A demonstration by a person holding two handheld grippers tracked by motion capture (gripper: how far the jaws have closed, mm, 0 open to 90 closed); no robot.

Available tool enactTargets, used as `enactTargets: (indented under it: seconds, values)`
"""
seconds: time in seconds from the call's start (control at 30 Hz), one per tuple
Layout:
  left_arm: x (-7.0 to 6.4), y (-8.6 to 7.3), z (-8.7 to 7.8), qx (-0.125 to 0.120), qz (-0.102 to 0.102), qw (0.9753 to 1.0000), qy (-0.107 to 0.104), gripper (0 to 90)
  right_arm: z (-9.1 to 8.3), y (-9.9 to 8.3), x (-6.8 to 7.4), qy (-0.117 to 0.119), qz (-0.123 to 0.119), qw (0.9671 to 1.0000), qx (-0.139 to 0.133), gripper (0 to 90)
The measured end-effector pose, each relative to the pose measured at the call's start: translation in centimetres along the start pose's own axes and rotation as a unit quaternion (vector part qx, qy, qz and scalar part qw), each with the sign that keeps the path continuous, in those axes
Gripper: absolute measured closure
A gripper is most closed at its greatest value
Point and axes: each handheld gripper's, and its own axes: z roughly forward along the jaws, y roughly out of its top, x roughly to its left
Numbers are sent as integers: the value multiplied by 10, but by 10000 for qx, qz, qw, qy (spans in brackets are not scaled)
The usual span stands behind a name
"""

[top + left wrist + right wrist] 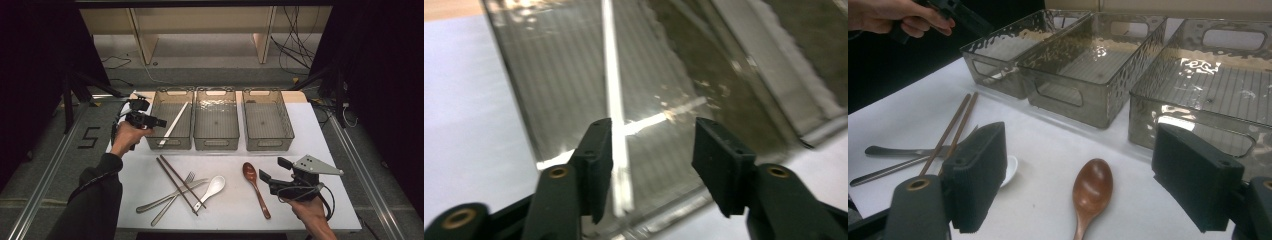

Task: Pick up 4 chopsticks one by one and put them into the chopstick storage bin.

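My left gripper (161,121) hangs at the left bin's (156,115) outer edge, jaws apart, the white chopstick (174,124) lying inside it. My right gripper (1088,185), jaws wide, has open table around the wooden spoon (1091,192), which lies just in front of the bins.

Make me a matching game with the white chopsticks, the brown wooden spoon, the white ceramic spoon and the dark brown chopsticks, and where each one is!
Things:
1. white chopsticks
2. brown wooden spoon
3. white ceramic spoon
4. dark brown chopsticks

Places:
A. lying across the metal fork and knife
B. inside the left clear plastic bin
C. on the table just ahead of the right gripper
D. on the table between the fork and the wooden spoon

Pairs: 1-B, 2-C, 3-D, 4-A
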Motion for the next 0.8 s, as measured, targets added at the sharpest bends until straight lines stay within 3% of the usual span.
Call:
enactTargets:
  seconds: [0.4,0.7,0.8]
  values:
    - [-28,-15,-16,-38,464,9980,-434,314,0,0,0,-5,-13,10000,4,230]
    - [-41,-26,-16,159,943,9938,-569,280,0,0,1,2,-35,10000,-13,230]
    - [-46,-31,-17,265,1147,9912,-606,280,0,0,1,0,-38,10000,-17,230]
